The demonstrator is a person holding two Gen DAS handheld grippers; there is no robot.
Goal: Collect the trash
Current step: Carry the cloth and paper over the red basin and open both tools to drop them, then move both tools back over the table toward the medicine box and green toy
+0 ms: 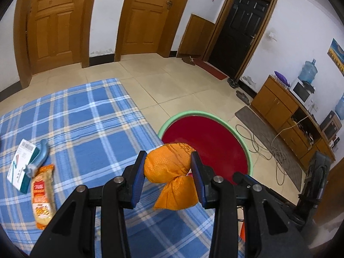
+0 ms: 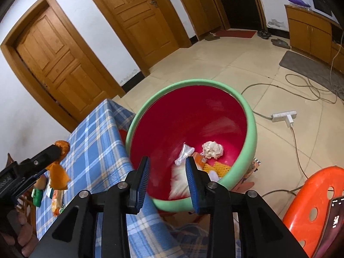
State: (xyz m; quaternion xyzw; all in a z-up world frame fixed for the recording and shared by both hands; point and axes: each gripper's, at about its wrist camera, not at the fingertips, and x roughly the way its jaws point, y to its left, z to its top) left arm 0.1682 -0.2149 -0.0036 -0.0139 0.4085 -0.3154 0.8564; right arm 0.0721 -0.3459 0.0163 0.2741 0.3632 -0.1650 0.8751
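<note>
A: Any room at the tabletop (image 1: 86,116) edge?
B: Open floor upper right; the basin (image 2: 250,116) sits just beside it.
A: Jaws?
B: Left gripper (image 1: 167,167) pinches the orange bag (image 1: 167,163) lower centre; right gripper (image 2: 167,169) parted, empty, a blurred white wrapper (image 2: 178,185) below.

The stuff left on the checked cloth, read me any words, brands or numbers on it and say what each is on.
No text can be read for certain.
White and green box: a barcode and small print, too small to read.
Orange snack packet: a red band with white characters, too blurred to read.
Orange bag in the left tongs: no print shows.
Phone screen in the right wrist view: marks too small to read.
</note>
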